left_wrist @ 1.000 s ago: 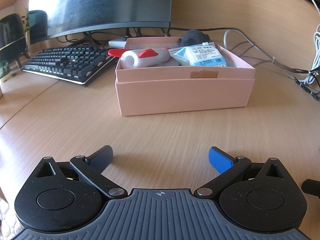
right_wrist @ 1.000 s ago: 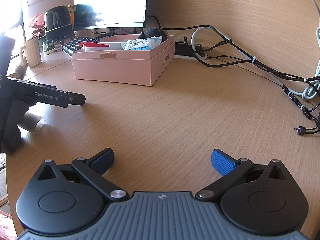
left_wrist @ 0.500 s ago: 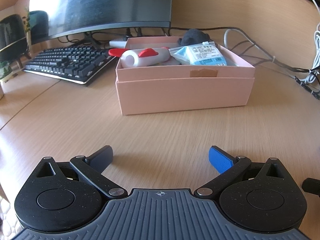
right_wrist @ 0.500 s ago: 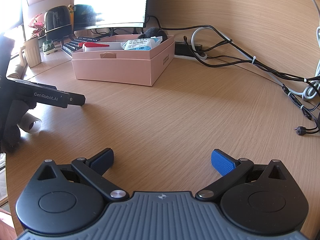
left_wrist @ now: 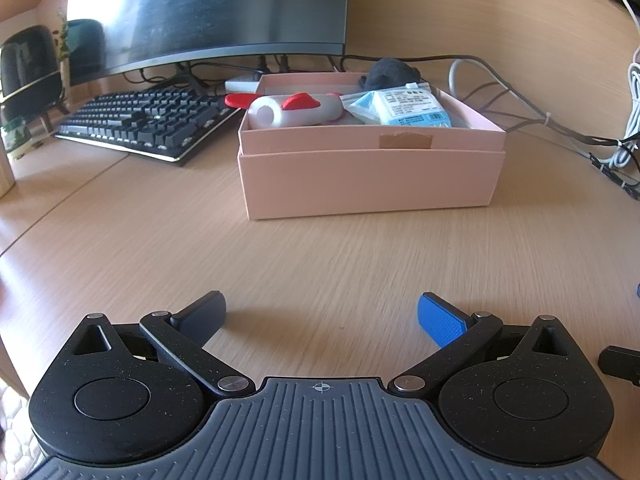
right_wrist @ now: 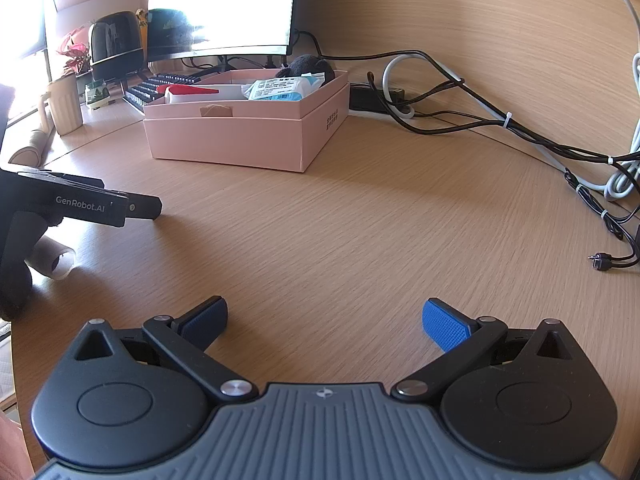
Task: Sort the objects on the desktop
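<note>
A wide wooden desk [left_wrist: 320, 248] with pale grain fills both views. At its back stands a dark curved monitor [left_wrist: 208, 12], with a black keyboard [left_wrist: 144, 120] lying in front of it to the left. Right of the keyboard sits a pink cardboard box [left_wrist: 368, 176], open at the top, resting on the desk well ahead of both grippers. Inside the box lie a white bottle with red parts [left_wrist: 296, 110] on the left, a light blue packet with a printed label [left_wrist: 400, 108] on the right, and a dark fuzzy object [left_wrist: 390, 72] at the back edge. A tangle of black and white cables [right_wrist: 500, 128] runs along the desk to the right of the box.

The left gripper [left_wrist: 320, 314] hovers low over bare desk, its jaws spread wide apart and holding nothing. The right gripper [right_wrist: 324, 320] sits likewise, jaws wide apart and empty. In the right wrist view, the left gripper's black body, printed "GenRobot.AI", shows at the left edge, with a small cardboard tube [right_wrist: 54, 258] lying on the desk just beneath it.
</note>
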Demonstrator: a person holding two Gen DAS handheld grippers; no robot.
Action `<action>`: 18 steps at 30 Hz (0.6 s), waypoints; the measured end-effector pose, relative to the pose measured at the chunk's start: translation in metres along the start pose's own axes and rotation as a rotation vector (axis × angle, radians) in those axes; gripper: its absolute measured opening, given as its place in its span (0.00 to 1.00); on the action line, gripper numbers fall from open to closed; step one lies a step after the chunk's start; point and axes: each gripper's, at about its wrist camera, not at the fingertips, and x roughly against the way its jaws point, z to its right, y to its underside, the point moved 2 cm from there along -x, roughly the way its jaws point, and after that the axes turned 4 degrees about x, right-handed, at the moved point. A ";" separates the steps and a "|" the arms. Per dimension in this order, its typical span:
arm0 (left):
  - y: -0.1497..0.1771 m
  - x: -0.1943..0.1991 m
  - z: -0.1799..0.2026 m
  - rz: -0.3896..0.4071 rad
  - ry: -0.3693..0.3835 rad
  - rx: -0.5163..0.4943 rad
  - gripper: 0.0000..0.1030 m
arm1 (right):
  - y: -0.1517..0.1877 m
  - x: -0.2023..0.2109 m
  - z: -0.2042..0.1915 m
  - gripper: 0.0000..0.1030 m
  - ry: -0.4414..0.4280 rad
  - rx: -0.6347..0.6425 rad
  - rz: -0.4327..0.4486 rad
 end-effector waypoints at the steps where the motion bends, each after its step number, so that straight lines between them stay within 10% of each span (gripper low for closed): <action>1: 0.000 0.000 0.000 0.000 0.000 0.000 1.00 | 0.000 0.000 0.000 1.00 0.000 0.000 0.000; 18: 0.000 0.000 0.001 0.001 0.007 -0.006 1.00 | 0.000 0.000 0.000 1.00 0.000 0.000 0.000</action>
